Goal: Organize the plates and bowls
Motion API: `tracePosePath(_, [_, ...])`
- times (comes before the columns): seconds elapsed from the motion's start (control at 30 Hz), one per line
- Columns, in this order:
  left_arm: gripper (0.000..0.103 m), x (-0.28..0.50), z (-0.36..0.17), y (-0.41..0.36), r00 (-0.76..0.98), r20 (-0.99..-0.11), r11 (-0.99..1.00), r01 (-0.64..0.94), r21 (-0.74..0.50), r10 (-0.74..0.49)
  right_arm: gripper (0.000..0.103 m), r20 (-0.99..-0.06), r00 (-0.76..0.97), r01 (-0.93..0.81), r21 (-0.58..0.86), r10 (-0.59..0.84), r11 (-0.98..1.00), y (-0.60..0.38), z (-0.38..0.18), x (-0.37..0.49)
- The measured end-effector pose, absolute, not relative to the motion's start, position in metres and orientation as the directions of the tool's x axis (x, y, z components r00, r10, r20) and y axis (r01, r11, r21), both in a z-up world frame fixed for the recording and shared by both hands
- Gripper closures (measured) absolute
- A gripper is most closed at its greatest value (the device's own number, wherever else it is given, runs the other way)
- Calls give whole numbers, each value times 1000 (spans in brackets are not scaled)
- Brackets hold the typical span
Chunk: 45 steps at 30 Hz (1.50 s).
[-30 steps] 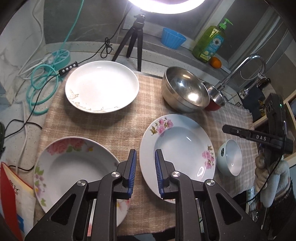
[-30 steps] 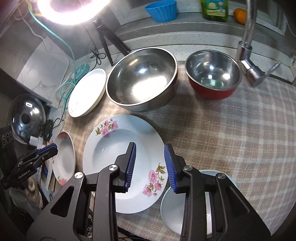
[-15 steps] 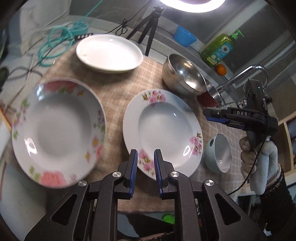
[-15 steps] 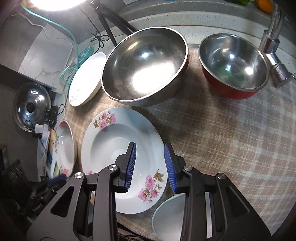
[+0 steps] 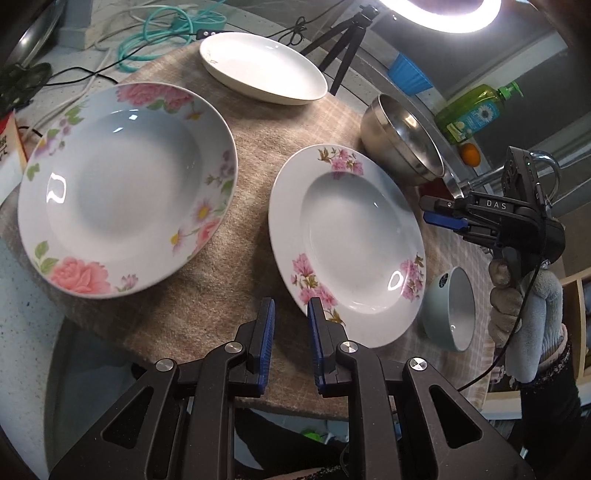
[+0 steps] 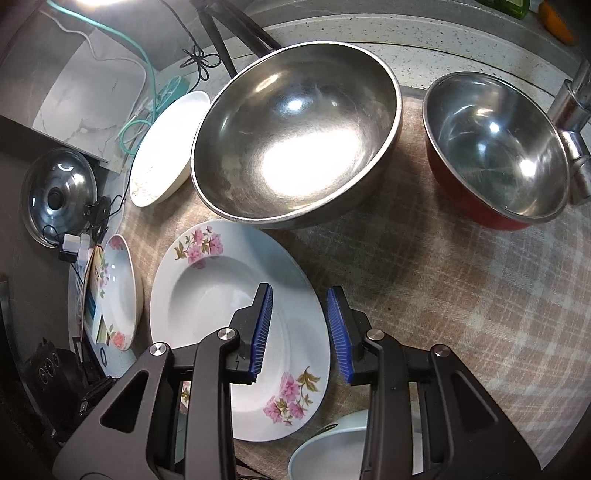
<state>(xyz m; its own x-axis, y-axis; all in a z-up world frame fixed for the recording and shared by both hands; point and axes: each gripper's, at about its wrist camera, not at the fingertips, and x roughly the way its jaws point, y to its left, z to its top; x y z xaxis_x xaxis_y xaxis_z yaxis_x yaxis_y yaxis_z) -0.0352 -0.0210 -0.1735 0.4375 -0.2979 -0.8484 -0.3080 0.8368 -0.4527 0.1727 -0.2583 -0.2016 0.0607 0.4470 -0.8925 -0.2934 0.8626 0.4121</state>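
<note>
On the checked cloth [image 5: 255, 140] lie a plate with pink sprigs [image 5: 347, 243] [image 6: 221, 306], a larger rose-patterned plate [image 5: 122, 184] [image 6: 120, 291] and a plain white plate [image 5: 262, 64] [image 6: 166, 147]. Behind them stand a large steel bowl [image 5: 402, 144] [image 6: 295, 133] and a red steel-lined bowl [image 6: 495, 147]. A small pale blue bowl [image 5: 450, 310] [image 6: 332, 450] sits by the pink plate. My left gripper [image 5: 291, 310] hovers by that plate's near rim, narrowly open and empty. My right gripper [image 6: 299, 295] [image 5: 424, 208], held by a gloved hand [image 5: 524, 314], is open and empty over the plate's right rim.
A ring-light tripod [image 5: 343, 40], a green soap bottle [image 5: 472, 114], an orange [image 5: 471, 153] and a blue tub [image 5: 410, 75] stand at the back. The tap [image 6: 569, 110] rises by the red bowl. Teal cables [image 5: 166, 33] and a pot lid [image 6: 59, 199] lie to the left.
The left view has rolled and sunk, so both flowered plates look nearer and larger. The right gripper has dropped closer to the pink plate and the steel bowls. Both grippers stay empty.
</note>
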Motion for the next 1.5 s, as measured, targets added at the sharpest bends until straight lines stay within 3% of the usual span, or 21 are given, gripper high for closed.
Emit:
tracePosePath(0.3, [87,-17,-179,-20,404,-860,846,-294,-446,-313,70,-886,43,-259,437,462,862,-262,-215,181])
tracePosePath(0.67, [87,-9,-188,-20,379,-864,840,-298,-453,-332,82,-890,7,-270,437,456,858,-258,-225,181])
tracePosePath(1.5, [87,-34,-185,-16,359,-888,856,-319,-407,-289,82,-925,0,-400,349,380,848,-226,-217,149])
